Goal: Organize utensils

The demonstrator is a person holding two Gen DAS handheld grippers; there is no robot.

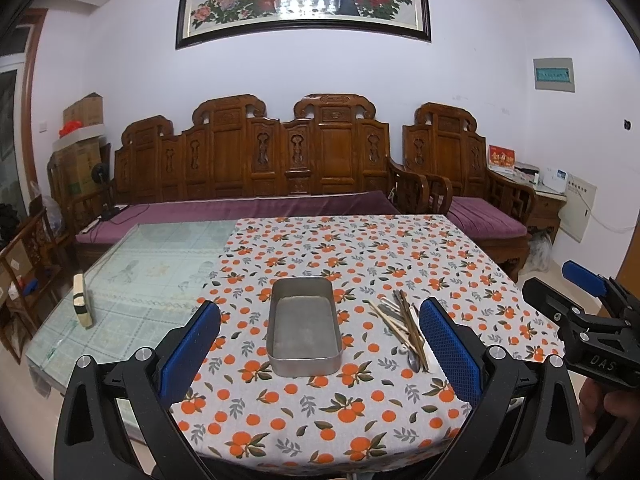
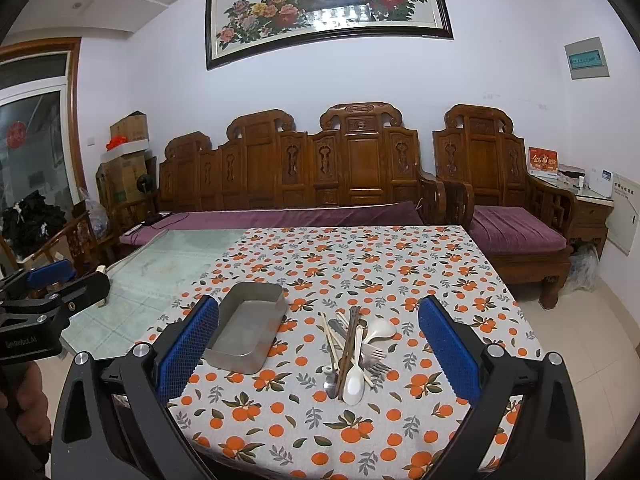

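Nothing moved yet; right gripper and left gripper spread, empty; ahead of right, heaped chopsticks, forks and white plastic spoons; next, probably pinching one into rectangular steel tray leftward.

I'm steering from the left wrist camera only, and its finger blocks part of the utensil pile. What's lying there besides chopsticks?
Observer: The right wrist view shows two white spoons that are hidden from you.
Operator: Any forks?
Observer: Yes, metal forks lie just right of the dark chopsticks.
Operator: Is the right gripper holding anything?
Observer: No, the right gripper is wide open and empty.
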